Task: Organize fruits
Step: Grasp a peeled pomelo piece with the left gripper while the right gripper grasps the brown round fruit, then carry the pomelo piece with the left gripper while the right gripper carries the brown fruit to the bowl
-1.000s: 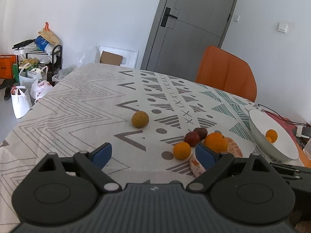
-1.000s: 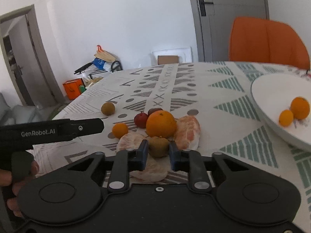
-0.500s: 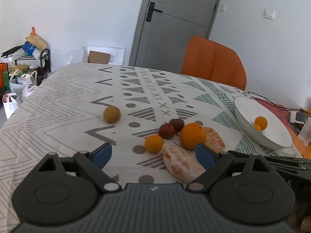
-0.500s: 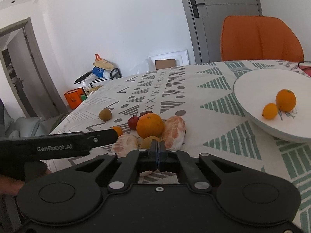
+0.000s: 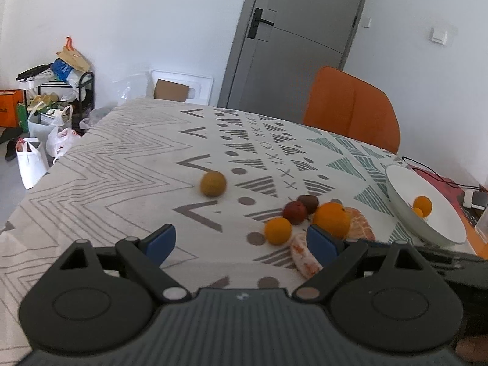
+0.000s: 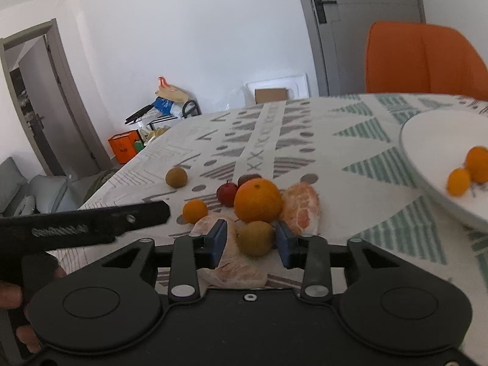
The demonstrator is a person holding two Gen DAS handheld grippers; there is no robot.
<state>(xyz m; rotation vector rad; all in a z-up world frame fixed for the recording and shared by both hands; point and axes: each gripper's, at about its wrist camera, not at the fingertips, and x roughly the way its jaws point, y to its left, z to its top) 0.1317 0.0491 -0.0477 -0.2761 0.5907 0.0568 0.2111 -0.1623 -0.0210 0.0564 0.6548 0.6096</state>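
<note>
Left wrist view: the left gripper (image 5: 241,241) hangs with its jaws spread wide and nothing between them, above bare patterned tablecloth (image 5: 122,177). Taking the large orange (image 5: 331,219) as the landmark, a small orange (image 5: 277,231) lies just to its left, a red fruit (image 5: 294,212) and a darker brown one (image 5: 308,202) sit just behind it, and peeled citrus pieces (image 5: 305,259) lie in front of it and to its right. A lone brownish-yellow fruit (image 5: 213,184) rests well to the left of it, apart from the cluster. The white bowl (image 5: 402,213), to the right of the orange near the table's edge, holds two small oranges (image 5: 422,206). By my reading the sorting has barely begun: two fruits are in, and at least five whole ones are left.

Right wrist view: the right gripper (image 6: 250,239) has just been opening its jaws, and a greenish-brown fruit (image 6: 255,238) sits between them, directly in front of the large orange (image 6: 258,200); a gap shows on the left side, so the pads are not pinching it. The bowl (image 6: 433,164) lies to the right of the orange with open cloth between, leaving a free path. The left gripper's black arm reaches in from the left, close to the small orange (image 6: 195,211), and narrows the room there.
</note>
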